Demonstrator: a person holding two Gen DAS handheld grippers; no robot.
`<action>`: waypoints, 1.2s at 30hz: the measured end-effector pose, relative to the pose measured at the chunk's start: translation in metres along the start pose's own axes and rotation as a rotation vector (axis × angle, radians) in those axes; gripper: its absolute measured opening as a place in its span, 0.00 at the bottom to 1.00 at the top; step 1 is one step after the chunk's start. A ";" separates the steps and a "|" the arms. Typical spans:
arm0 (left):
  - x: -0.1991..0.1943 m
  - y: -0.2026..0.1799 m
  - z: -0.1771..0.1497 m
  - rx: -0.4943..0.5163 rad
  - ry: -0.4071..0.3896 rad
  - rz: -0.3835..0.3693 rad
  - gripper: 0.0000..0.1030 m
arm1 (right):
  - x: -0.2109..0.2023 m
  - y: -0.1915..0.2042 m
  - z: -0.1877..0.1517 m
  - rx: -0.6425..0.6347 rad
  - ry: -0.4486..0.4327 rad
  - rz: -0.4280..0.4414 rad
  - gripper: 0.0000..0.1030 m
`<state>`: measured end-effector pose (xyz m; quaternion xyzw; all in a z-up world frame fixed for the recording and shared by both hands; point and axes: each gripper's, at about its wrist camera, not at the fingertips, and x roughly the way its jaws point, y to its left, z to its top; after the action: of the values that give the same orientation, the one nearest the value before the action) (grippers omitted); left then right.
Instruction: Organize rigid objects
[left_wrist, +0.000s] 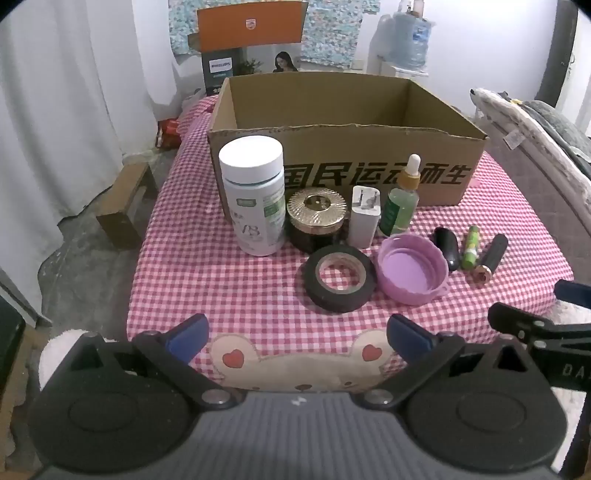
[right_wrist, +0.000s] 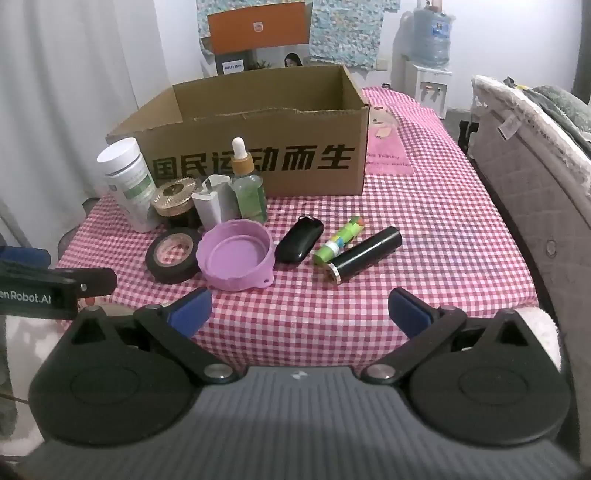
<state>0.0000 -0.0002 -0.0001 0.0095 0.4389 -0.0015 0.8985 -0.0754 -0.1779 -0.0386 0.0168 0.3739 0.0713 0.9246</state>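
a white curtain (left_wrist: 66, 122) hangs along the left wall above a worn grey concrete floor (left_wrist: 85, 254). past the table's far edge stands a white water dispenser with a blue bottle (right_wrist: 430, 48). a quilted grey mattress (right_wrist: 532, 177) lies along its right edge.

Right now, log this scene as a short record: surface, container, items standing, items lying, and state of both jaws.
surface: table under a red checked cloth
container: open cardboard box at the back, nothing visible inside
standing: white bottle, gold-lidded jar, white charger, green dropper bottle
lying: black tape roll, purple lid, black key fob, green tube, black tube
left gripper: jaws open, holding nothing
right gripper: jaws open, holding nothing
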 end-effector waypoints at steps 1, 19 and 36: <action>0.000 0.000 0.000 0.000 0.002 -0.001 1.00 | 0.000 0.000 0.000 -0.001 -0.002 -0.001 0.99; 0.004 -0.003 -0.001 -0.010 0.026 -0.012 1.00 | 0.001 0.000 0.004 0.005 0.008 0.004 0.99; 0.007 -0.004 -0.002 -0.009 0.036 -0.007 1.00 | 0.001 0.001 0.005 -0.015 0.004 -0.007 0.99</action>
<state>0.0024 -0.0038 -0.0069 0.0040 0.4552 -0.0025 0.8904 -0.0710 -0.1762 -0.0359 0.0081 0.3750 0.0707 0.9243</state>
